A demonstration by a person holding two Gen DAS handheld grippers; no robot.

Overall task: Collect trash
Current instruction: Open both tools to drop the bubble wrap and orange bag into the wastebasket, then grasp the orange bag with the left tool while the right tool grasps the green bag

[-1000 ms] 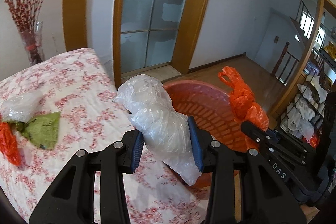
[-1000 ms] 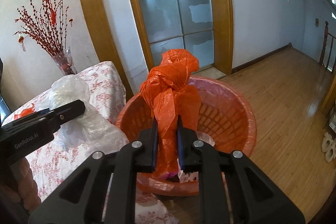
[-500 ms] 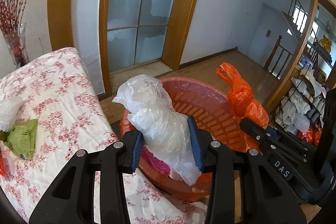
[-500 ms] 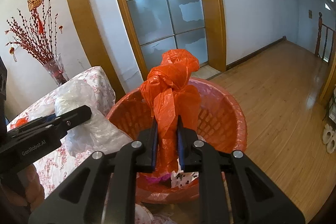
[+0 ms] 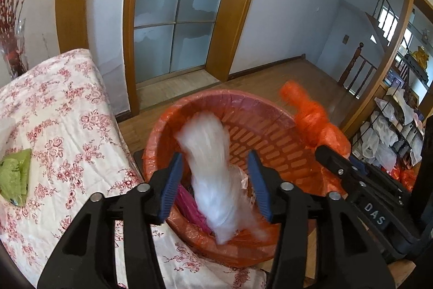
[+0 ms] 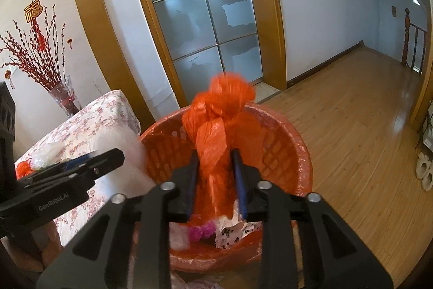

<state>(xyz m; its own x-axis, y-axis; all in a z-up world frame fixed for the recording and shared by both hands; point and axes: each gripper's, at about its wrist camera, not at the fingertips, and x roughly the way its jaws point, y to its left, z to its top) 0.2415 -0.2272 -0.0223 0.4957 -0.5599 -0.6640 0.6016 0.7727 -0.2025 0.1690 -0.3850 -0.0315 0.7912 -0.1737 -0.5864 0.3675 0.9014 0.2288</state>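
An orange plastic basket [image 5: 216,96], lined with an orange bag, stands on the floor beside the table. My left gripper [image 5: 216,169] hangs over it, and its jaws are opening. A clear white plastic bag [image 5: 213,180], blurred, drops between the blue pads without touching them. My right gripper [image 6: 215,175] is over the same basket [image 6: 297,137], its jaws also opening. A knotted orange bag [image 6: 224,113] slides down loose between its pads. Each wrist view shows the other gripper: the right gripper [image 5: 333,156] with the orange bag [image 5: 311,118], and the left gripper [image 6: 89,161].
A table with a floral cloth [image 5: 67,113] sits left of the basket and holds a green bag [image 5: 13,178]. A vase of red branches [image 6: 62,96] stands at its far end. Pink and white trash [image 6: 201,232] lies in the basket. A cluttered rack [image 5: 392,132] is at right.
Both grippers' jaws have widened. The white bag and the orange bag have come loose and are sinking toward the basket, blurred. Both grippers came in lower and nearer over the basket.
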